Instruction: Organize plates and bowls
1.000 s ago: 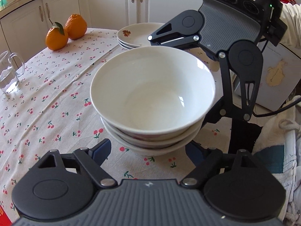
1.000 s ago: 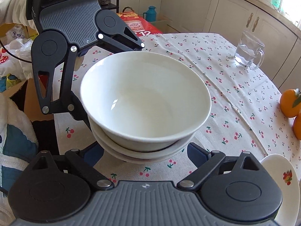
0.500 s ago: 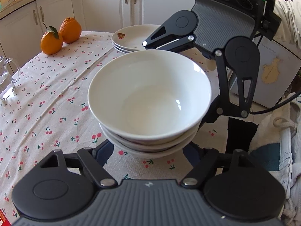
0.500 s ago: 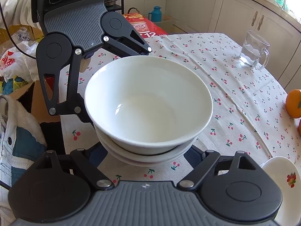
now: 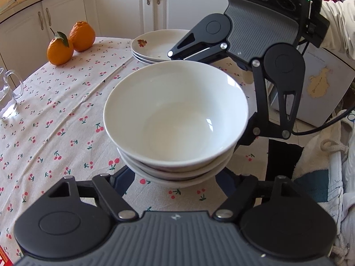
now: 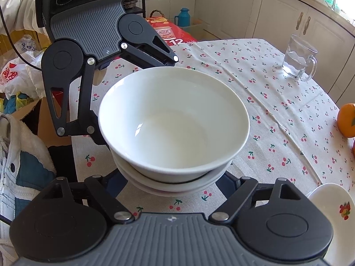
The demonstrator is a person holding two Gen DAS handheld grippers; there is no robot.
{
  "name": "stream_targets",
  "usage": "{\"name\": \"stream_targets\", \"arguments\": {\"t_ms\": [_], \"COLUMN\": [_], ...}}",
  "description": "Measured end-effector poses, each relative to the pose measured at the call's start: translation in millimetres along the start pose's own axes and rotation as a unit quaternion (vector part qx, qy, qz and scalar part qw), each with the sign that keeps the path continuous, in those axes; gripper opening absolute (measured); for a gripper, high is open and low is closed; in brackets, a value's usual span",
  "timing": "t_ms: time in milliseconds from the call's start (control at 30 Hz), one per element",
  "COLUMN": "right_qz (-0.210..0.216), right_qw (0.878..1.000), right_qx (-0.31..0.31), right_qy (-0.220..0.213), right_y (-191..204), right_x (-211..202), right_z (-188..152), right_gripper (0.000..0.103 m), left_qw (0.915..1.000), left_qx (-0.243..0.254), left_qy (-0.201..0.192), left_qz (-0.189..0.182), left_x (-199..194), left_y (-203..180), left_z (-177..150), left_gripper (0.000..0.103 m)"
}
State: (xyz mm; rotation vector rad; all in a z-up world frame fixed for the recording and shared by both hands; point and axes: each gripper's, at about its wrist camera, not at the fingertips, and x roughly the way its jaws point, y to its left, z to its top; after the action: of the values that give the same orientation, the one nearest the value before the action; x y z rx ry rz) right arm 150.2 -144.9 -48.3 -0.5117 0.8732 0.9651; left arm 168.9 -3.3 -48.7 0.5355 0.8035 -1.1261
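Observation:
Three white bowls are nested in one stack (image 5: 177, 115) on the cherry-print tablecloth (image 5: 55, 119). My two grippers face each other across it. The left gripper (image 5: 175, 178) straddles the lowest bowl, with its blue pads (image 5: 124, 180) tucked under the rim against the bowl's sides. From the opposite side, the right gripper (image 6: 173, 182) also has the stack (image 6: 175, 122) between its fingers. Its jaws are closing, and its pads (image 6: 227, 182) sit close beside the bottom bowl. The overhanging bowls hide all the fingertips. A stack of white plates (image 5: 155, 46) with a fruit motif stands behind the bowls.
Two oranges (image 5: 71, 43) sit at the far left in the left wrist view. A glass mug of water (image 6: 298, 58) stands far right in the right wrist view. A red carton (image 6: 170, 35) and bags lie beyond the table edge. White cabinets (image 5: 124, 4) line the walls.
Both grippers' fingers have drawn in around the lowest bowl. The bowl stack has stayed where it was on the cloth, and neither hand has shifted much.

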Motion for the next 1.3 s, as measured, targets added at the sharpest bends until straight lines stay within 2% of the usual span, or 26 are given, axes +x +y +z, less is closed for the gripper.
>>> {"name": "stream_targets", "arguments": {"t_ms": [267,567,933,1300], "right_qz": [0.006,-0.025,-0.089,-0.107], "right_qw": [1.0,0.999,0.994,0.988], "right_qx": [0.01,0.016,0.051,0.108], "right_qy": [-0.005,-0.026,-0.021,-0.005], "right_y": [-7,-35,-95,-135], "right_x": [-8,-54,-96,-94], "right_z": [-5,-23,-58,-97], "right_gripper": [0.088,0.088,0.088,0.088], "left_qw": [1.0,0.999,0.9938,0.9929], "left_qx": [0.002,0.033,0.096,0.101], "left_qy": [-0.001,-0.029,-0.055,-0.048], "left_qz": [0.003,0.004,-0.012,-0.042], "left_x": [2,12,63,107], "left_y": [-5,-6,4,12], "left_z": [16,73,148,168], "left_gripper": [0.079,0.079,0.079,0.079]}}
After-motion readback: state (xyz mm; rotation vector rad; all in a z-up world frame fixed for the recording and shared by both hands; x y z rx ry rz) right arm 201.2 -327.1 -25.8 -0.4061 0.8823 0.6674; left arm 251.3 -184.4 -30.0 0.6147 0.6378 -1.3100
